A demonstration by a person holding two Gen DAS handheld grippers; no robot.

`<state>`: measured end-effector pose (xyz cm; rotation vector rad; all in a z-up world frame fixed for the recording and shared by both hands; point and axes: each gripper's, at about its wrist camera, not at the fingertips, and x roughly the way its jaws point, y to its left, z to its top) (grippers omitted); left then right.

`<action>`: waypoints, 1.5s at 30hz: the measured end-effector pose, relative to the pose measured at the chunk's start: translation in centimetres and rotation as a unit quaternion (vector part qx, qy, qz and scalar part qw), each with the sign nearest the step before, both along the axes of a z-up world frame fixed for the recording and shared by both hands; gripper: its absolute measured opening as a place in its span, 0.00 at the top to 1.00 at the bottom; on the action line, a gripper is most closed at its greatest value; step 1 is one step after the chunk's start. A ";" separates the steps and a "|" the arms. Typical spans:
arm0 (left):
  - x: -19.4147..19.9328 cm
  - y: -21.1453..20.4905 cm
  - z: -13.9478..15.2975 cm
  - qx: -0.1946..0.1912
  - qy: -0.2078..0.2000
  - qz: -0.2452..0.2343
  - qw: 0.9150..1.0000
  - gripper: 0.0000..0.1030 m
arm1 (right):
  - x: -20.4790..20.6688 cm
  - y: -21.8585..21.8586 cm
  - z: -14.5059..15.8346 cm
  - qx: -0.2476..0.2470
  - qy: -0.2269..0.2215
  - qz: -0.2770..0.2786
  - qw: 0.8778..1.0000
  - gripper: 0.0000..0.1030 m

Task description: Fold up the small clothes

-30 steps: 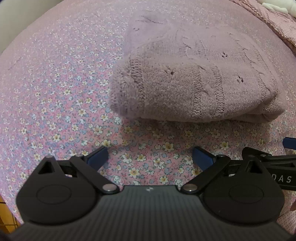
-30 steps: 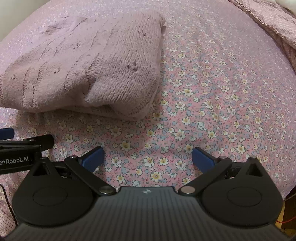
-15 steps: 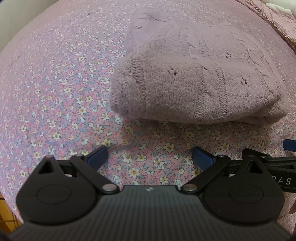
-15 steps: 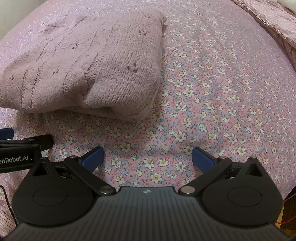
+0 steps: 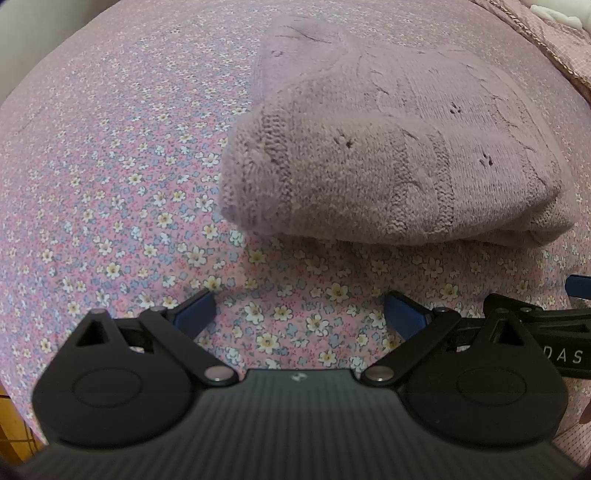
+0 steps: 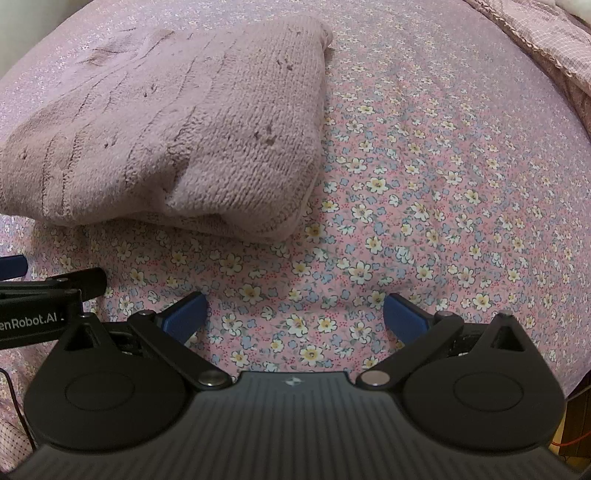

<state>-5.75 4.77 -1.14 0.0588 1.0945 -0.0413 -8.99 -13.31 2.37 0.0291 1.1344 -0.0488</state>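
Observation:
A mauve knitted sweater lies folded in a thick pad on the pink floral bedsheet. In the right wrist view the sweater fills the upper left. My left gripper is open and empty, hovering over the sheet just in front of the sweater's near fold. My right gripper is open and empty over bare sheet, to the right of the sweater's near right corner. Each gripper shows at the edge of the other's view: the right one in the left wrist view, the left one in the right wrist view.
A pink checked blanket with a scalloped edge lies bunched at the far right of the bed. The bed's near edge drops off at the lower left. A pale wall stands beyond the far left.
Both grippers have drifted slightly toward the sweater; it sits a little lower and larger in both views. Both stay open and the sweater has not moved.

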 end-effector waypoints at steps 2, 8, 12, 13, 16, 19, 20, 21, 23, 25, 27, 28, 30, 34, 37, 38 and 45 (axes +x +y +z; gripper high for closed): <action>0.0 0.0 0.0 0.000 0.000 0.000 1.000 0.02 | 0.0 0.0 0.0 0.000 -0.001 0.000 1.000 0.00; -0.2 0.1 0.0 -0.001 -0.001 0.000 1.000 0.02 | -0.1 0.1 0.0 0.000 -0.002 -0.004 1.000 0.00; -0.2 0.1 0.0 -0.001 -0.001 0.001 1.000 0.02 | -0.2 0.1 0.0 -0.001 -0.002 -0.004 1.000 0.00; -0.2 0.1 0.0 -0.001 -0.002 0.001 1.000 0.03 | -0.2 0.1 -0.1 -0.001 -0.002 -0.003 1.000 0.00; -0.2 0.1 0.0 -0.002 -0.002 0.001 1.000 0.02 | -0.2 0.2 -0.1 -0.001 -0.003 -0.004 1.000 0.00; -0.2 0.0 0.0 -0.001 -0.002 0.001 1.000 0.03 | -0.2 0.2 -0.1 -0.002 -0.002 -0.003 1.000 0.00; -0.2 0.1 0.0 -0.001 -0.001 0.001 1.000 0.03 | -0.2 0.2 -0.1 -0.002 -0.002 -0.003 1.000 0.00; -0.2 0.1 0.0 -0.001 -0.001 0.001 1.000 0.02 | -0.2 0.2 -0.1 -0.002 -0.002 -0.003 1.000 0.00; -0.2 0.1 0.1 -0.001 -0.001 0.001 1.000 0.03 | -0.2 0.3 -0.1 -0.002 -0.002 -0.003 1.000 0.00; -0.2 0.1 0.1 0.000 0.000 0.002 1.000 0.03 | -0.2 0.3 -0.1 -0.002 -0.002 -0.003 1.000 0.00; -0.2 0.0 0.1 0.000 0.001 0.002 1.000 0.02 | -0.2 0.3 -0.1 -0.002 -0.002 -0.003 1.000 0.00; -0.2 0.0 0.1 0.000 0.001 0.002 1.000 0.02 | -0.1 0.2 0.0 -0.002 -0.001 -0.003 1.000 0.00; -0.2 0.0 0.1 0.000 0.001 0.002 1.000 0.02 | -0.2 0.2 0.0 -0.002 -0.002 -0.002 1.000 0.00; -0.2 0.1 0.1 0.001 -0.002 0.002 1.000 0.02 | -0.1 0.2 0.0 -0.001 -0.002 -0.002 1.000 0.00; -0.3 0.0 0.0 0.001 -0.002 0.002 1.000 0.02 | -0.1 0.2 0.0 -0.001 -0.002 -0.001 1.000 0.00; -0.2 0.0 0.1 0.001 -0.001 0.002 1.000 0.02 | -0.1 0.2 0.0 -0.002 -0.002 -0.001 1.000 0.00; -0.4 -0.1 0.1 0.001 -0.003 0.003 1.000 0.02 | -0.1 0.1 0.0 -0.001 -0.002 -0.002 1.000 0.00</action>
